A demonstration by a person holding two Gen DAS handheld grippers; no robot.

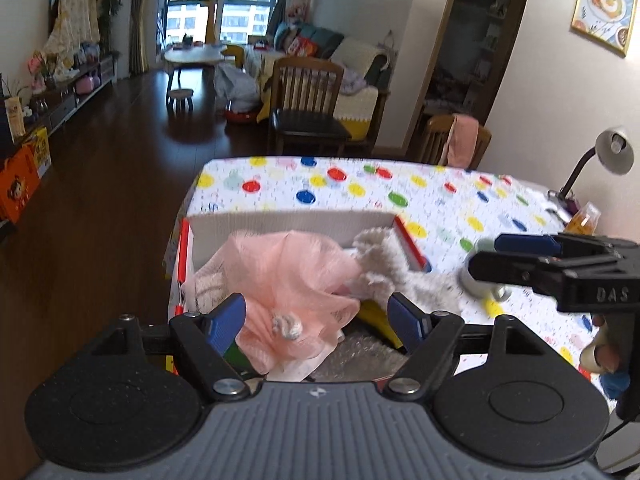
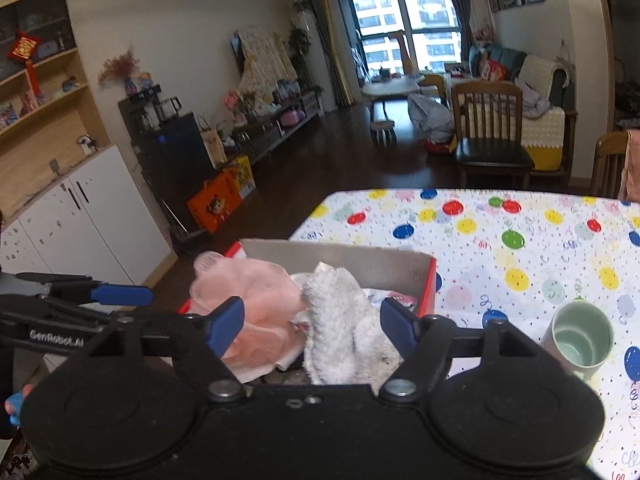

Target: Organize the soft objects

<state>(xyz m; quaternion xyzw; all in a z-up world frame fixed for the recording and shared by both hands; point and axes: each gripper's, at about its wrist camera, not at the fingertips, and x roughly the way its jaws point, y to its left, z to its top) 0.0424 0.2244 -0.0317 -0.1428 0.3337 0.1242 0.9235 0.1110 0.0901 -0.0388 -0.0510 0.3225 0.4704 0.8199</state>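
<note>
A cardboard box (image 1: 288,226) (image 2: 360,258) with red outer sides stands at the table's left edge. In it lies a fuzzy grey-white plush toy (image 1: 384,264) (image 2: 340,320) in a pink gauze dress (image 1: 288,276) (image 2: 248,288). The plush leans over the box's right rim. My left gripper (image 1: 318,316) hovers open above the pink dress, pads clear of it. My right gripper (image 2: 312,320) hovers open over the plush, and nothing is pressed between its pads. Each gripper shows in the other's view: the right gripper (image 1: 492,256) at the right, the left gripper (image 2: 120,290) at the left.
The table wears a white cloth with coloured dots (image 1: 360,188) (image 2: 520,240). A pale green mug (image 2: 580,340) stands right of the box. A desk lamp (image 1: 612,152) and an orange bottle (image 1: 586,216) sit at the far right. Wooden chairs (image 1: 308,104) stand beyond the far edge.
</note>
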